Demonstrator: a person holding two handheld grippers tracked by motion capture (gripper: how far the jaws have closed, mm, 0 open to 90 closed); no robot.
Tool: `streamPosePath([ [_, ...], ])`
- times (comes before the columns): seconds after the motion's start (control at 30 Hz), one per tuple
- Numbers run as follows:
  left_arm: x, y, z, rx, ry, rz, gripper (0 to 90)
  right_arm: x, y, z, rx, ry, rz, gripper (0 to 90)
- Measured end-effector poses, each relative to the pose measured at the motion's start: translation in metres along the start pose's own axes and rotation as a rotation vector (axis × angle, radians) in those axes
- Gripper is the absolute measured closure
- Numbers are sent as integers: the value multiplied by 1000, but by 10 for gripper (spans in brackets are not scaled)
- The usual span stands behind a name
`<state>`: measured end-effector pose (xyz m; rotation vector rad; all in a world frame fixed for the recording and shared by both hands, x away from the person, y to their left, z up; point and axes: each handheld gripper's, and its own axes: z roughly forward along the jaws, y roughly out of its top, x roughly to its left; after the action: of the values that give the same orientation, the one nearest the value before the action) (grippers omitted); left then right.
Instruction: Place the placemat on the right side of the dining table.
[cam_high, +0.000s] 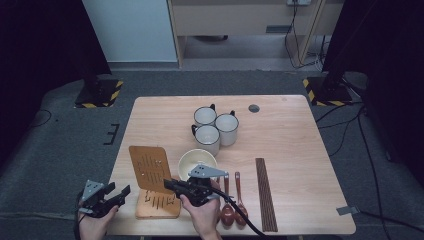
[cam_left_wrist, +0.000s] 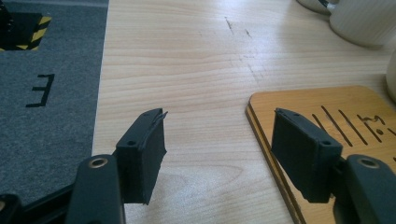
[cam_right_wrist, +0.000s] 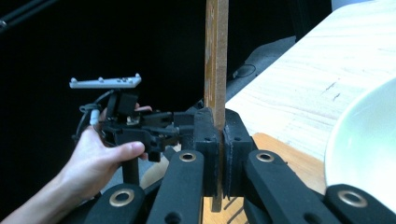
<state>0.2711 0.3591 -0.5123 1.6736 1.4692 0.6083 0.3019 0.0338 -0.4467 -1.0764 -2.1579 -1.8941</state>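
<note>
Three mugs (cam_high: 216, 127) stand behind the bowl (cam_high: 196, 161); spoons (cam_high: 233, 200) lie at its right.

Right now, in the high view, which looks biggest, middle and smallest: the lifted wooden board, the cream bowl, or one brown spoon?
1. Lifted wooden board, biggest, though raised toward the camera, which may enlarge it.
2. Cream bowl, partly hidden by the right tongs.
3. Brown spoon, smallest.

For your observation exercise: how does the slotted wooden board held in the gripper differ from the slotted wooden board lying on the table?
The lifted slotted wooden board is tilted up off the table, clamped at its edge by the right gripper. The flat slotted wooden board lies on the table, partly covered by the lifted one, ungripped. Both are orange-brown wood with cut slots.
</note>
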Motion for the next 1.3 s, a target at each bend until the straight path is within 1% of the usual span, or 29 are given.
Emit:
streamPosePath([
  [0.03,0,0,1,8,-2,0,341,-1,3,-2,-8,-1,3,873],
  [0.2,0,-1,1,12,-1,0,341,-5,10,-5,-21,1,10,874],
  [0.23,0,-1,1,12,-1,-1,341,-7,14,-8,-33,3,14,874],
  [0.37,1,-1,1,15,0,-4,339,-9,19,-12,-46,0,12,874],
  [0.4,1,-1,2,15,1,-4,337,-12,22,-15,-56,3,21,873],
  [0.57,1,-1,1,17,5,-5,337,-16,28,-22,-75,-3,27,873],
  [0.97,1,-1,2,20,4,-6,332,-24,41,-36,-110,2,45,873],
  [1.0,1,-1,2,22,4,-7,330,-25,43,-38,-114,-6,44,873],
  [1.17,1,-1,3,26,6,-5,326,-29,46,-43,-123,-7,51,873],
  [1.3,2,-1,4,29,6,-6,326,-34,52,-50,-137,-14,61,873],
])
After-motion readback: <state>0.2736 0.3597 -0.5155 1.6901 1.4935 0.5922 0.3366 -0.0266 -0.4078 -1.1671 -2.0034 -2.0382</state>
